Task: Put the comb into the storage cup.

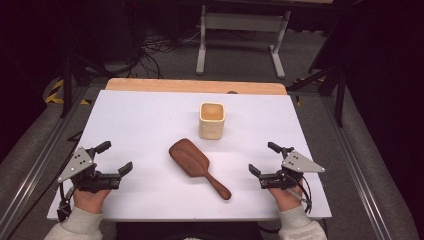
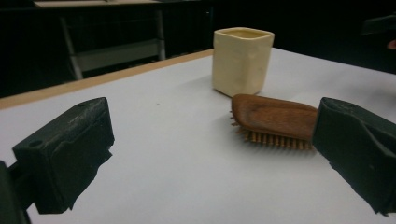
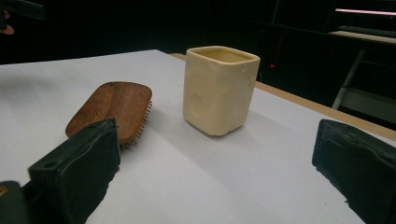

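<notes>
A brown wooden hairbrush (image 1: 195, 165) lies bristles down in the middle of the white table (image 1: 140, 120), its handle pointing to the near right. Behind it stands a cream square cup (image 1: 211, 120), upright and empty as far as I can see. My left gripper (image 1: 115, 157) rests near the left front of the table, open, nothing between its jaws. My right gripper (image 1: 264, 159) sits near the right front, also open and empty. In the left gripper view the hairbrush (image 2: 273, 119) and cup (image 2: 242, 60) lie ahead to the right. In the right gripper view the cup (image 3: 218, 88) stands ahead with the hairbrush (image 3: 112, 107) to its left.
A wooden strip (image 1: 195, 86) runs along the table's far edge. Beyond it stands a grey metal frame (image 1: 242, 35) on the floor with cables around. Metal rails (image 1: 350, 160) run along both sides of the table.
</notes>
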